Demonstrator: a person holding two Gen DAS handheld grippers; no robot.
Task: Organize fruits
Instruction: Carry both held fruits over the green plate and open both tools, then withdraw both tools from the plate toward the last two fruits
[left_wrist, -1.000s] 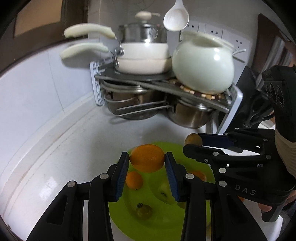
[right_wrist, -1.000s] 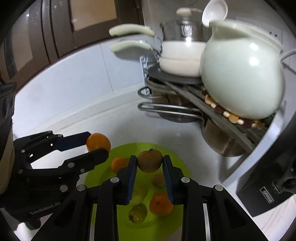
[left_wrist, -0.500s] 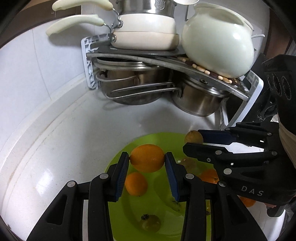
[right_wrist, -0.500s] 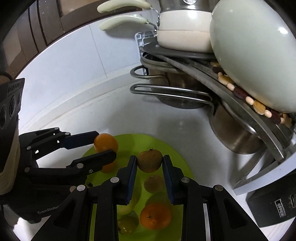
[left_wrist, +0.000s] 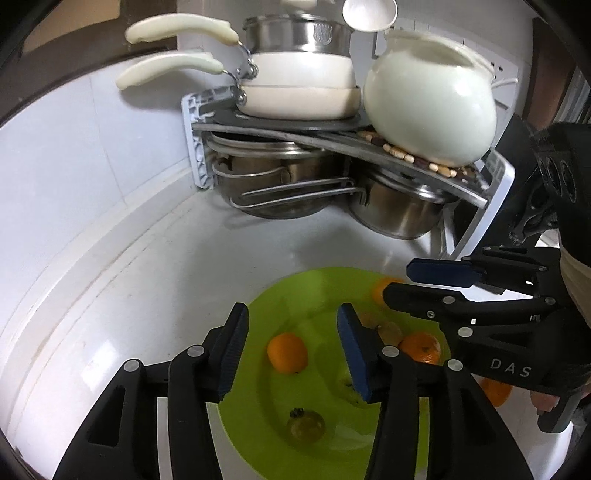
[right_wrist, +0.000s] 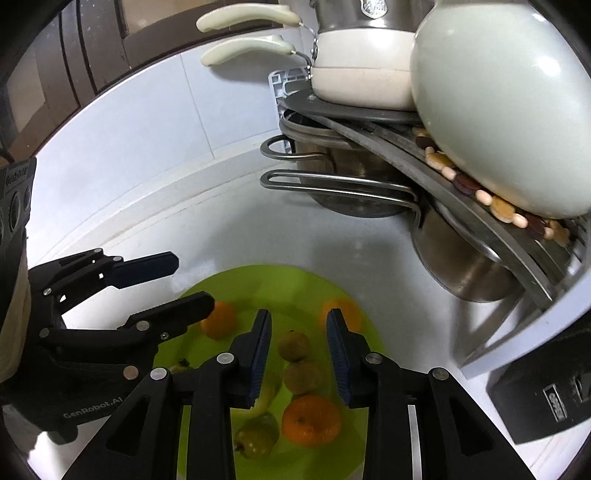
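A lime green plate (left_wrist: 295, 291) (right_wrist: 258, 284) lies on the white counter and holds several fruits. My left gripper (left_wrist: 291, 350) is open and empty above it, over an orange (left_wrist: 287, 352). My right gripper (right_wrist: 297, 347) is open and empty, over a brown fruit (right_wrist: 293, 345) with a second brown fruit (right_wrist: 303, 376) and an orange (right_wrist: 311, 424) nearer me. Another orange (right_wrist: 219, 319) lies by the left gripper's fingers (right_wrist: 173, 317). A green fruit (left_wrist: 306, 426) (right_wrist: 256, 435) lies near the plate's front. The right gripper's fingers (left_wrist: 439, 273) hide part of an orange (left_wrist: 380, 288).
A corner rack (left_wrist: 199, 140) behind the plate carries steel pots (left_wrist: 395, 218), cream pans (left_wrist: 295, 81) and a white teapot (left_wrist: 428, 110) (right_wrist: 509, 110). A black box (right_wrist: 546, 398) stands at the right. White tiled wall curves round the left.
Both grippers opened and let go: the orange from the left and the brown fruit from the right now lie on the plate. Both grippers sit slightly higher.
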